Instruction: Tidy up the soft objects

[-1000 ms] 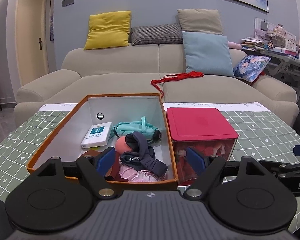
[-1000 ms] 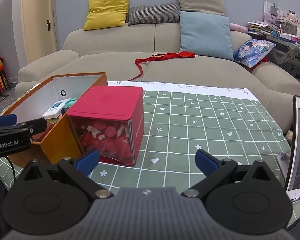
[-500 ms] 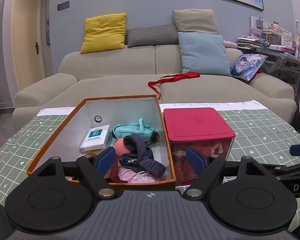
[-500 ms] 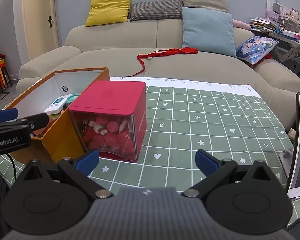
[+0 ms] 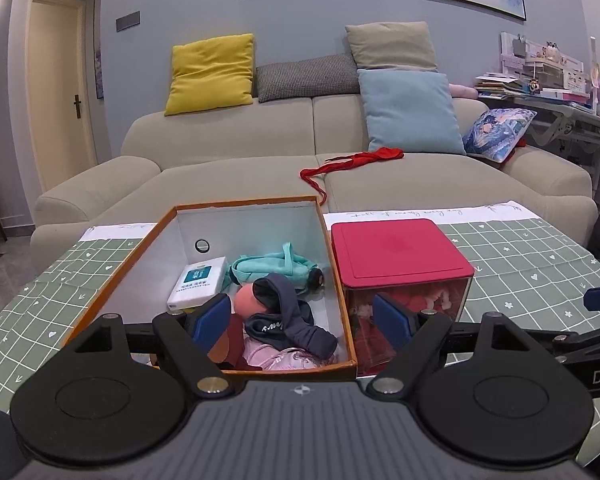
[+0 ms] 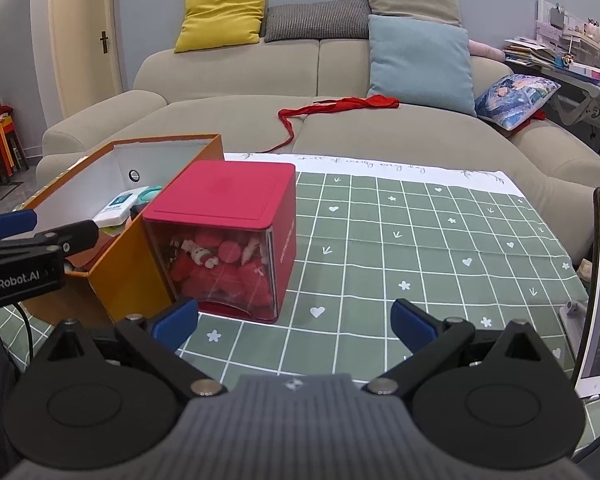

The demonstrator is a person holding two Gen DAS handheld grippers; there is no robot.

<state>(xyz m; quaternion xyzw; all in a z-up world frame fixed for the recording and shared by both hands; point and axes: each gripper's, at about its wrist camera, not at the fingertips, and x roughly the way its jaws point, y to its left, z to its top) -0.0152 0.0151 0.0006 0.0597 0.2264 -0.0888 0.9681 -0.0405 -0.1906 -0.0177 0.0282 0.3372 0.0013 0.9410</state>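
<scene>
Left wrist view showed the left gripper [image 5: 302, 322], jaws wide and empty, poised over the orange box [image 5: 140, 256] holding the soft clothes [image 5: 284, 320], probably to pick one; the right gripper [image 6: 294, 322], equally wide, waited beside the red-lidded bin [image 6: 224, 200].

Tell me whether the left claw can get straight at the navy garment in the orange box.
Probably yes. The left claw is open and empty, lined up over the near edge of the orange box, which has no lid. The navy garment lies on top of the pile, uncovered.
</scene>
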